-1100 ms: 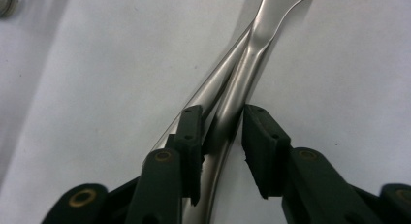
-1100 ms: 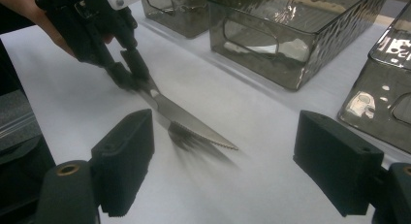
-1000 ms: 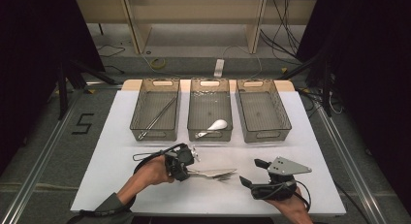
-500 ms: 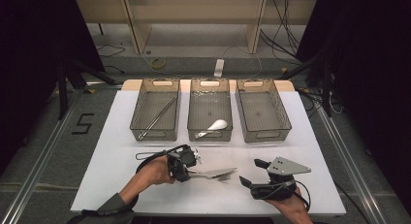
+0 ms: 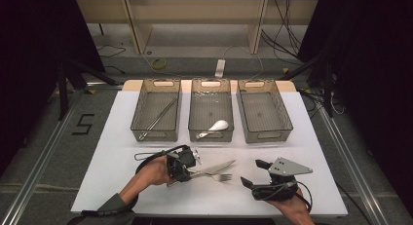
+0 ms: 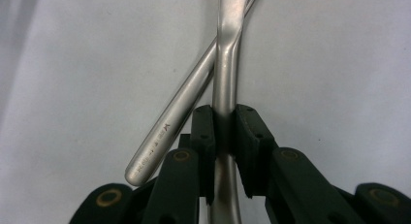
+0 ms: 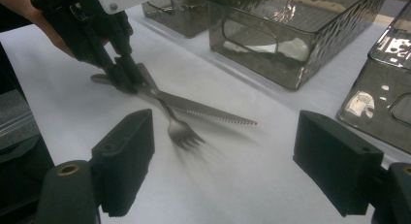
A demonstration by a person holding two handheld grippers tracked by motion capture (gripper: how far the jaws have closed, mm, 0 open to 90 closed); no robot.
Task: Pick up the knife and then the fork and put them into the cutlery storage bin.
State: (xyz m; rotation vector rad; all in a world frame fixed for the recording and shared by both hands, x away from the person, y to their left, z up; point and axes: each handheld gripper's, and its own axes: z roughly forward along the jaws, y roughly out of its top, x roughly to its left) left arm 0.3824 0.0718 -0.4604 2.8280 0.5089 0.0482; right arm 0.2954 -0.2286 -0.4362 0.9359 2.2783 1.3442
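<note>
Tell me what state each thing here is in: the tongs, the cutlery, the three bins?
Left tongs: shut on fork handle.
Right tongs: open, holding nothing.
Fork: gripped at the handle, crossing the knife.
Knife: flat on the table, ungripped.
Left bin: holds a long metal utensil.
Middle bin: holds a white spoon.
Right bin: empty.

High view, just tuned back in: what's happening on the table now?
A person is sorting cutlery. The left tool is shut on the fork by its handle, with the knife lying crossed beside it on the white table. The right tool is open and holds nothing. Of the three bins, the left bin holds long metal utensils, the middle bin holds a spoon, and the right bin is empty.
</note>
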